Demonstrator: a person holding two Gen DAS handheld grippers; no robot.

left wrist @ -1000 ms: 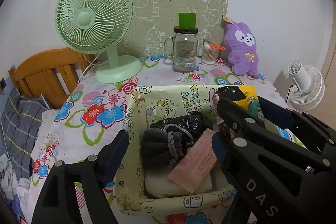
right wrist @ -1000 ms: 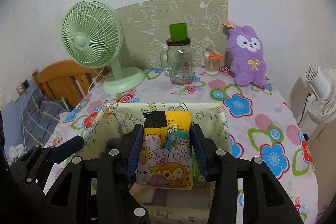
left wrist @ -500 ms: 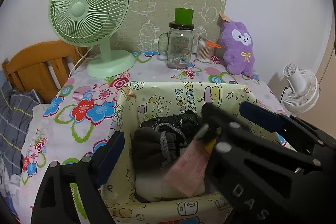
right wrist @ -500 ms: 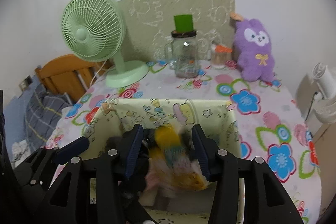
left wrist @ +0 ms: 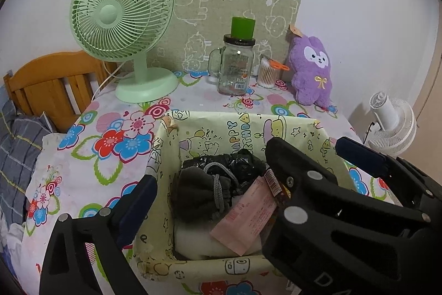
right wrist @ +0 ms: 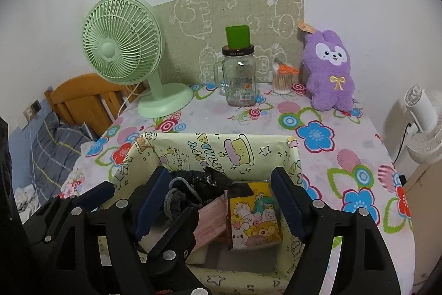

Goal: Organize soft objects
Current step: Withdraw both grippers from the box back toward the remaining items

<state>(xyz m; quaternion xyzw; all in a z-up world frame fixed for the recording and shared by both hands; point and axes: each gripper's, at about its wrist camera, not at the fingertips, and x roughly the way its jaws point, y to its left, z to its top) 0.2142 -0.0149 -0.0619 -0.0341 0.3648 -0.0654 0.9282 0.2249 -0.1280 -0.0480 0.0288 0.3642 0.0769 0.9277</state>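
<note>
Green desk fan [right wrist: 121,46], glass jar mug [right wrist: 239,79], cotton swabs [right wrist: 281,82], white fan [right wrist: 422,123]

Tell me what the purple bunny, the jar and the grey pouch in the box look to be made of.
Purple bunny: plush, fuzzy matte pile.
Jar: clear glass by its look, see-through with glints; dark lid.
Grey pouch: soft knit or fleece, matte and gathered by a cord.

A cartoon-printed fabric storage box [right wrist: 210,154] sat at the flower-print tabletop's [right wrist: 342,156] near edge. Inside lay a yellow animal-print packet [right wrist: 254,217], right of a pink paper packet [right wrist: 212,220].
</note>
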